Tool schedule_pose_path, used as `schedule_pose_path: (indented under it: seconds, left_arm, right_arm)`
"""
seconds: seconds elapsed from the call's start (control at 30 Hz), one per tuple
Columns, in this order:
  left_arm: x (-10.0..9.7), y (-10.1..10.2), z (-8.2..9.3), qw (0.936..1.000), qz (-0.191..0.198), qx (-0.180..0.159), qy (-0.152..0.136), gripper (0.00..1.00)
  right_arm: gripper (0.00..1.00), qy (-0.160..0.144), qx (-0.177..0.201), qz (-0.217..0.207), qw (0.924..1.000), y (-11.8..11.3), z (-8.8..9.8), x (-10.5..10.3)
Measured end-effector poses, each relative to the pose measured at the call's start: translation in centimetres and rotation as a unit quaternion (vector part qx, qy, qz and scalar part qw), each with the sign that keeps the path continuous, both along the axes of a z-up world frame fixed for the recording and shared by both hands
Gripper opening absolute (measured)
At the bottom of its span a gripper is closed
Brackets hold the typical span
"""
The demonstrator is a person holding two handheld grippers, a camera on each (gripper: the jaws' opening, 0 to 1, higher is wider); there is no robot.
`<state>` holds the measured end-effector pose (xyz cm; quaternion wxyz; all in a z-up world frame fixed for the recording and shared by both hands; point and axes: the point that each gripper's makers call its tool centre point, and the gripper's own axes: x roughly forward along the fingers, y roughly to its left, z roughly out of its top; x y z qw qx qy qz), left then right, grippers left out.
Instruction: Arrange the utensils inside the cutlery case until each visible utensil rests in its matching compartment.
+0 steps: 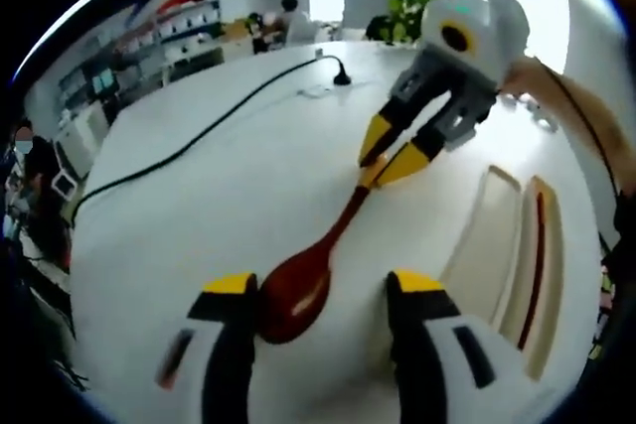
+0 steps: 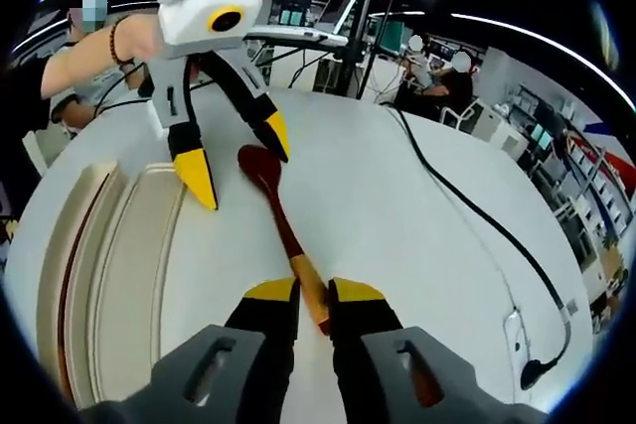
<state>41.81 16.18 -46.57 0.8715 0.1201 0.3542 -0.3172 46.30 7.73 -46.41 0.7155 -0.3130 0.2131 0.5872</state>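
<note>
The white round tabletop [image 1: 248, 166] carries everything and stretches out ahead of both tongs. A black cable [image 1: 199, 136] runs across it beyond the left tongs' jaws; in the right gripper view the same cable [image 2: 467, 206] curves away to the right of the right tongs and ends in a plug near the table's edge.

The cream cutlery case [image 1: 517, 255] lies to the right of the left tongs, its long compartments side by side; a thin dark red utensil, chopstick-like, [image 1: 538, 265] rests in one narrow slot. In the right gripper view the case [image 2: 119, 275] lies to the left of the right tongs, well apart from the spoon, with the same red stick [image 2: 68, 295] in its outer slot.

The left tongs [image 1: 318, 290] stand wide open, yellow-tipped jaws on either side of the spoon's bowl; the bowl sits close against the left jaw, and contact cannot be told. In the right gripper view these tongs [image 2: 237, 161] straddle the bowl end from the far side.

The right tongs [image 2: 313, 293] are nearly closed, pinching the handle of the spoon between their yellow tips. In the left gripper view they [image 1: 391, 158] come in from the far right, tips together at the handle's end.

The red-brown wooden spoon [image 1: 308, 280] lies on the tabletop between the two tongs, outside the case, with an orange end to its handle [image 2: 298, 260].
</note>
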Motion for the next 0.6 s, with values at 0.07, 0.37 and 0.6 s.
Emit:
schedule_pose_path:
  seconds: [0.07, 0.37, 0.6]
  left_arm:
    - [0.2, 0.0, 0.0, 1.0, 0.002, 0.001, 0.0, 0.56]
    - [0.8, 0.0, -0.1, 0.9999, -0.01, 0.008, 0.002, 0.52]
    - [1.6, 1.8, 1.2, 0.9991, 0.005, 0.039, -0.016, 0.29]
  right_arm:
    - [0.1, 0.007, 0.008, -0.005, 0.9999, 0.0, 0.0, 0.0]
    - [0.1, 0.064, 0.029, -0.019, 0.9974, -0.2, 0.1, -0.3]
    - [0.1, 0.076, 0.036, -0.021, 0.9962, -0.2, 0.1, -0.4]
